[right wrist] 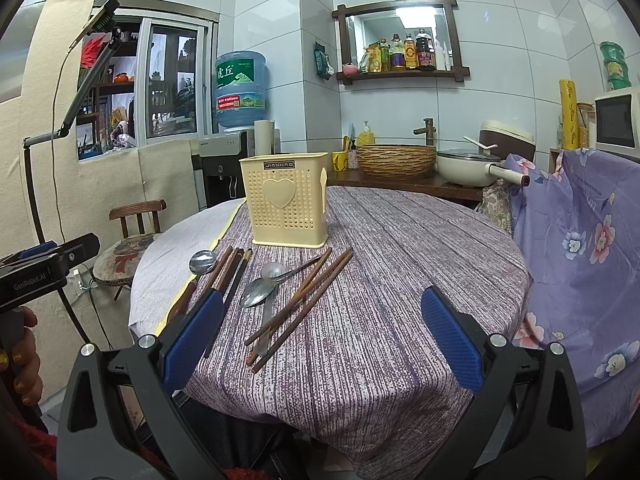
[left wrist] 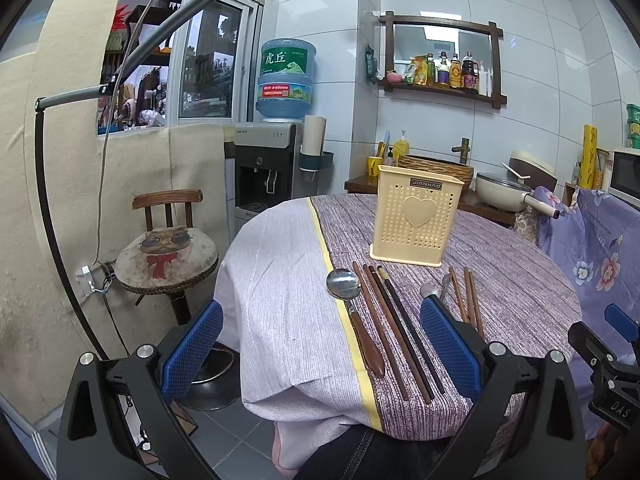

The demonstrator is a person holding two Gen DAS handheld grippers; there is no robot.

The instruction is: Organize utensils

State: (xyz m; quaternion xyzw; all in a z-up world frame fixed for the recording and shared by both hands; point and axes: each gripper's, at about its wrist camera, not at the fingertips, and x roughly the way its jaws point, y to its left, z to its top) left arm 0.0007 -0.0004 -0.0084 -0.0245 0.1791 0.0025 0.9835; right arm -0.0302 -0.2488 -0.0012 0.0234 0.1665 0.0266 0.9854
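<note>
1. The left wrist camera looked forward from the table's near-left edge, low and close.
2. The right wrist camera sat further right, facing likewise.
3. Both shared the utensil holder (left wrist: pixel 416 216) (right wrist: pixel 286 204) and round table (left wrist: pixel 520 280) (right wrist: pixel 420 248).

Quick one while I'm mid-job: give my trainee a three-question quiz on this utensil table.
1. True or false: the yellow utensil holder stands upright on the table.
2. Which lies nearest the cloth's yellow stripe? A) wooden-handled spoon B) all-metal spoons C) the holder
3. How do both grippers' jaws stand (left gripper, right gripper)?

Key: 1 true. 2 A. 3 Open, holding nothing.
</note>
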